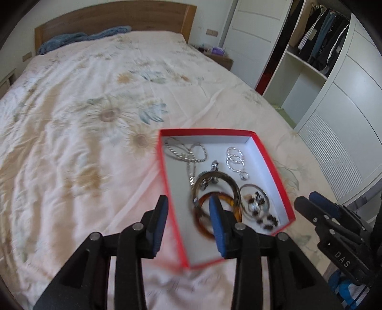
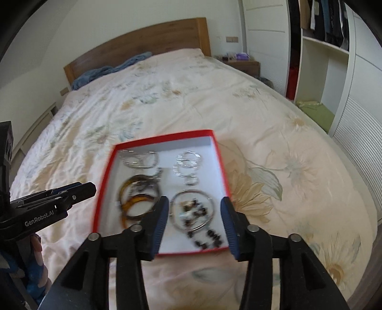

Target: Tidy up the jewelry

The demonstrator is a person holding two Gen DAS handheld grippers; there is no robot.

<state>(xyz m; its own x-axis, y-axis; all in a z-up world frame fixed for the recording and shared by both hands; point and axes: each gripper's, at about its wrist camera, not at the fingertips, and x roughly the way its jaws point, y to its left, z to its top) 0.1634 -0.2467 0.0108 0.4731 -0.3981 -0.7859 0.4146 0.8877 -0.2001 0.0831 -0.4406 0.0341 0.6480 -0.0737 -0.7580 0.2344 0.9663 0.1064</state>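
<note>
A red box with a white inside (image 1: pixel 253 143) (image 2: pixel 214 152) lies on the bed and holds jewelry: silver chains (image 1: pixel 186 152) (image 2: pixel 139 158), thin silver rings (image 1: pixel 235 158) (image 2: pixel 188 164), amber and dark bangles (image 1: pixel 203 207) (image 2: pixel 137 198), a silver hoop with dark beads (image 1: pixel 255 201) (image 2: pixel 193 209). My left gripper (image 1: pixel 188 219) is open and empty, straddling the box's left wall. My right gripper (image 2: pixel 194 221) is open and empty above the hoop. Each gripper shows in the other's view: the right one (image 1: pixel 317 212), the left one (image 2: pixel 71 193).
The bed has a floral cream cover (image 1: pixel 83 119) (image 2: pixel 274 143), a wooden headboard (image 1: pixel 107 21) and a blue blanket (image 1: pixel 83 38) at its head. A nightstand (image 2: pixel 243 63) and an open wardrobe with hanging clothes (image 1: pixel 317 40) stand to the right.
</note>
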